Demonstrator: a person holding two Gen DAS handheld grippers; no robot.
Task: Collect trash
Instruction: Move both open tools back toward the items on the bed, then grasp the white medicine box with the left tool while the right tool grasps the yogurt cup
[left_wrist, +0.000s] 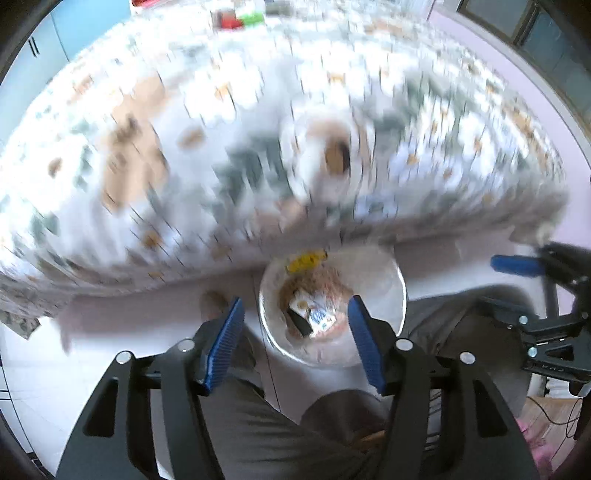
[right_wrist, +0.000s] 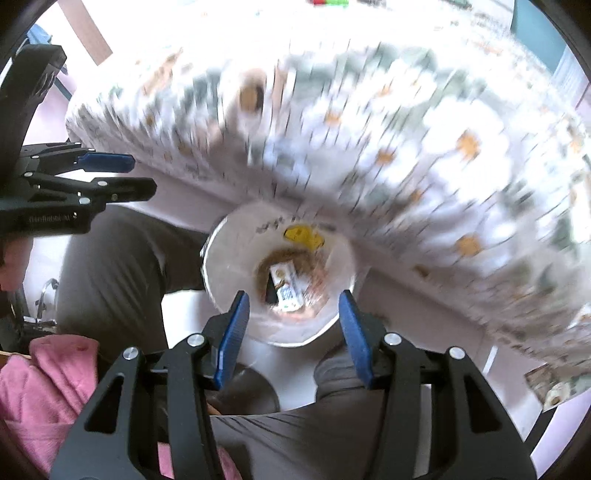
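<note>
Evidently both the left gripper (left_wrist: 295, 325) and right gripper (right_wrist: 293, 319) hang spread and empty directly above the white bin (left_wrist: 384, 273), where wrappers (left_wrist: 314, 317) already lie, dropped inside.

Black hand-held grippers with blue pads, and grey trousers beneath them

The left gripper (left_wrist: 295, 332) and right gripper (right_wrist: 291, 332) are each showing black plastic fingers (left_wrist: 192, 369) with cut-out slots, round silver screw heads (right_wrist: 195, 340) catching the light and ribbed blue pads (right_wrist: 232, 339); pale lettering, too small to read, is running along the left one's side, while the person is wearing grey trousers (right_wrist: 110, 258) and something pink (right_wrist: 40, 387).
</note>
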